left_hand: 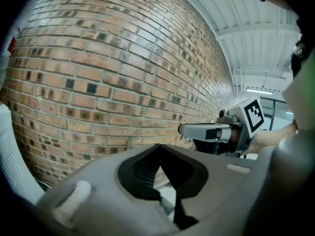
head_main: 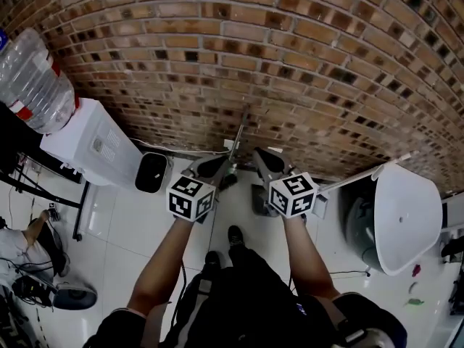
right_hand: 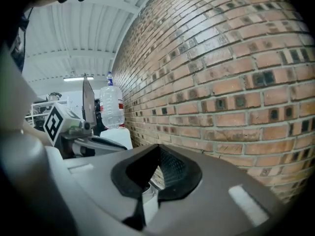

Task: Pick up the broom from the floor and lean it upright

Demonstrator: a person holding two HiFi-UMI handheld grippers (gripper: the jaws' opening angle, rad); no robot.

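Forearms (head_main: 163, 256) reach forward from dark clothing, the left gripper (head_main: 217, 167) and right gripper (head_main: 266, 161) both closed, nothing seen between their jaws. Each cube (head_main: 191, 198) carries a black-and-white square marker, with no readable text. Between the two, held by neither, the broom (head_main: 241, 130) stands with its thin handle against the brick wall (head_main: 304, 56). The floor (head_main: 138, 223) is glossy white tile. A red-labelled water bottle (head_main: 32, 78) tops a white dispenser (head_main: 94, 147).
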